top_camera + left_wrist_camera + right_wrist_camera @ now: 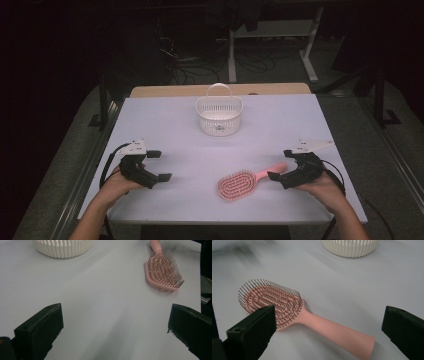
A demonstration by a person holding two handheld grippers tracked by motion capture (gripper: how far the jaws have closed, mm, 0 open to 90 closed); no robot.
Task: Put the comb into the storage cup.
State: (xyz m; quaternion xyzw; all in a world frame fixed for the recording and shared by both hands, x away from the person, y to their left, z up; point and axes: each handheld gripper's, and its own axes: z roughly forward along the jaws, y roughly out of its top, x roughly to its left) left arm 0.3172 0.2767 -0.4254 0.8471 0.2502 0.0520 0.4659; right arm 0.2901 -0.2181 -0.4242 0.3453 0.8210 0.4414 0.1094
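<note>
White basket (219,117) near counter's (165,120) far edge, contents can't tell. Pink hairbrush (240,184) bristles-up near the front edge, by right gripper (281,164). Left gripper (159,165) near left edge. Both fingers apart, empty. Dark room, cables behind.

The hairbrush (243,183) lies on the table (175,120), near the front edge, bristles up, its handle pointing toward the right gripper (281,163). The basket (219,116) stands far behind it, near the back edge. The left gripper (159,165) sits well apart to the brush's left.
</note>
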